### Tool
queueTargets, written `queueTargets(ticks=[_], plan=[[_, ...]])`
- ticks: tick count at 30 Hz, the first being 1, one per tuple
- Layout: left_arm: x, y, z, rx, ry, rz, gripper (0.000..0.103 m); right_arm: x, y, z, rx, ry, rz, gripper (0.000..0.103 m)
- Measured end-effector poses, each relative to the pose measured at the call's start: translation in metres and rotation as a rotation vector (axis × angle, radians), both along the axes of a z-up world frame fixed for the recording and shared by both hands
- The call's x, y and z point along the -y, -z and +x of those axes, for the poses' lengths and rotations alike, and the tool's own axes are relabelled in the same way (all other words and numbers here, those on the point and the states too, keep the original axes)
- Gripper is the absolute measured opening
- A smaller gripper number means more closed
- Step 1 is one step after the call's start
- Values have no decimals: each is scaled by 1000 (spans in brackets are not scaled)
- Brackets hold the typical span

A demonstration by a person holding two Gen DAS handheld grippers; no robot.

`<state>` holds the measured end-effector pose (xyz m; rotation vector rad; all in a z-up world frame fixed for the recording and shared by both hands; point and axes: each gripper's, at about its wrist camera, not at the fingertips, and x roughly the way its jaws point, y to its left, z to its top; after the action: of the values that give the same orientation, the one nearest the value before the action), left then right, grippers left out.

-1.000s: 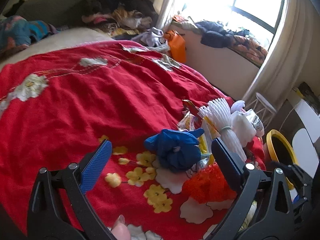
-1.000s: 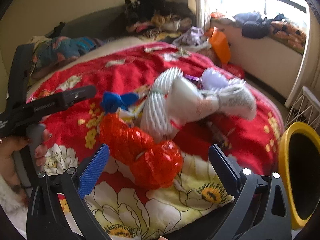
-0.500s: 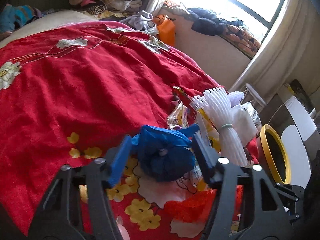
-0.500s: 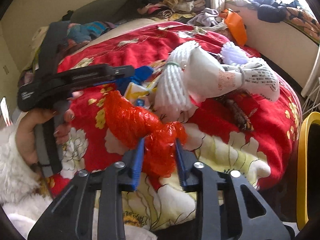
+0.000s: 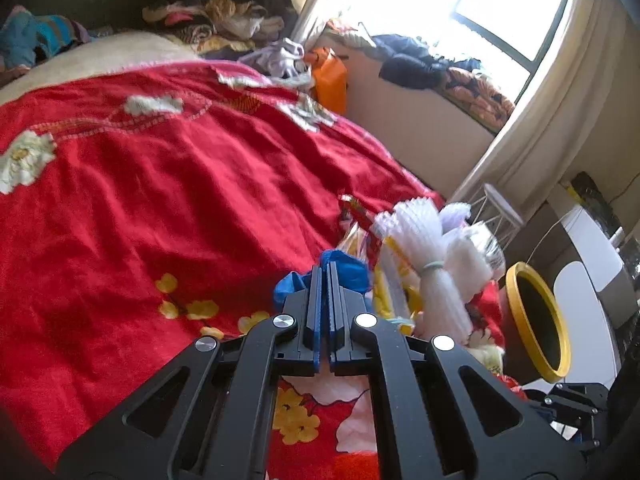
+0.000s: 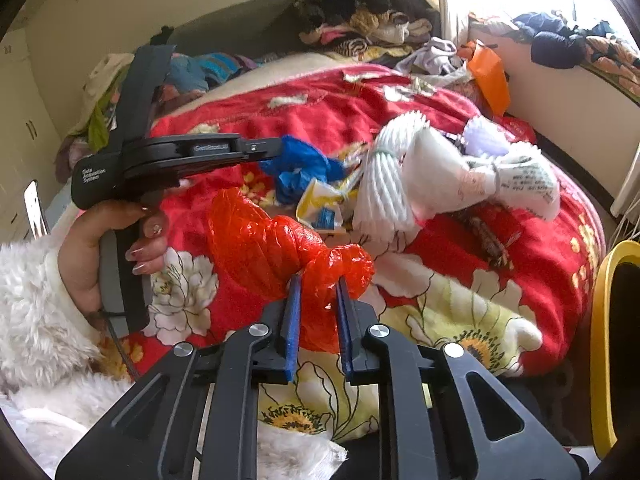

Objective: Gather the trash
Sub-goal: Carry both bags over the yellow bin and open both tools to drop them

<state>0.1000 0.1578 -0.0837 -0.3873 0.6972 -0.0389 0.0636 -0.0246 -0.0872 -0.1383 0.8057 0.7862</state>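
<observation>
left gripper [image 5: 325, 276] level, clamped on blue bag [image 5: 344, 270]; right gripper [image 6: 318, 292] on red bag [image 6: 260, 240]

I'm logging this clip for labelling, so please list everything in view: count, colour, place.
blue bag: 1, blue, on bed, in left gripper
red bag: 1, red, bed's near edge, in right gripper
foam nets: several, white, bundled beside blue bag
wrapper: 1, yellow-white, between bags
blanket: 1, red floral, covers bed
bin: 1, yellow-rimmed, beside bed
clothes: pile, mixed, far end
left gripper: shut
right gripper: shut
</observation>
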Motion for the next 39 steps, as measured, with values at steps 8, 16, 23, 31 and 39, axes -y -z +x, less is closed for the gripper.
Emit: queueTargets(ticks=[8, 16, 23, 31, 39], plan=[[1, -41, -14, 81, -14, 51, 1, 20, -25, 4, 69, 64, 52, 15], [25, -71, -17, 142, 40, 71, 1, 55, -45, 14, 119, 173, 86, 14], [53, -88, -15, 173, 101, 86, 1, 86, -54, 23, 147, 277, 102, 14], [88, -96, -10, 186, 176, 107, 1, 123, -58, 30, 168, 397, 119, 14], [123, -101, -7, 196, 255, 125, 1, 161, -59, 35, 178, 505, 132, 14]])
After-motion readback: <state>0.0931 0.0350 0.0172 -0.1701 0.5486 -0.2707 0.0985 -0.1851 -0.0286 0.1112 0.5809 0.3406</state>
